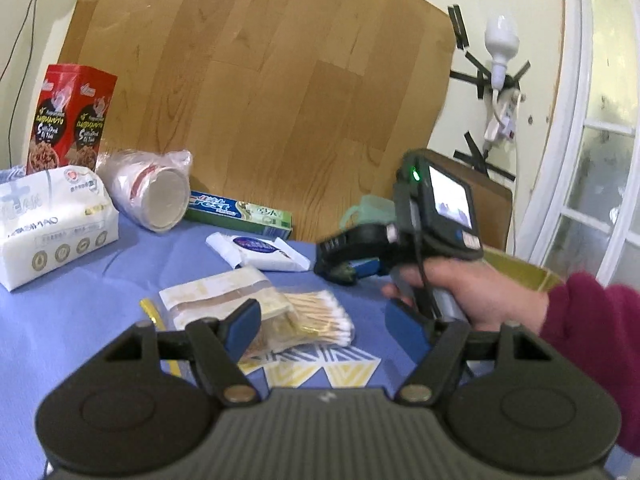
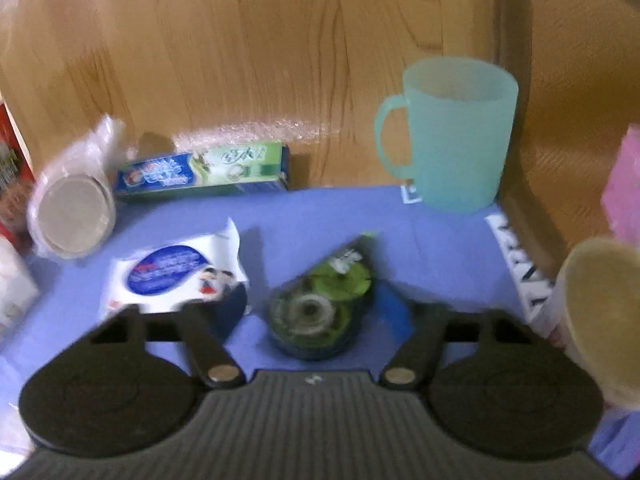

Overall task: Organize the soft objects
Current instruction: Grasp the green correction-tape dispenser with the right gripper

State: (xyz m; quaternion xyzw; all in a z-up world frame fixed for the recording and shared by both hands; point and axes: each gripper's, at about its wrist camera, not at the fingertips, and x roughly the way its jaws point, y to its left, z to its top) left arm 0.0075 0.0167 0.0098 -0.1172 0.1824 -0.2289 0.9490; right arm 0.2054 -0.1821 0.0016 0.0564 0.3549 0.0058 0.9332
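R gripper sits low over the blue cloth, jaws spread w/ the green correction-tape dispenser lying between them, pads not pressing it as far as the blurred view shows. Risk: that dispenser is hard plastic, not a soft item; closing here grabs the wrong thing. The soft wet-wipes pack lies just left of the dispenser, touching-close to the L finger, so a sweep could shove or snag it. Mint mug stands behind the dispenser, to the R, and could get knocked if the hand overshoots.

L gripper has jaws spread, holding nothing; cotton swabs bag and a flat packet lie between its fingers, nearer than the dispenser. A careless close could crush the swabs.
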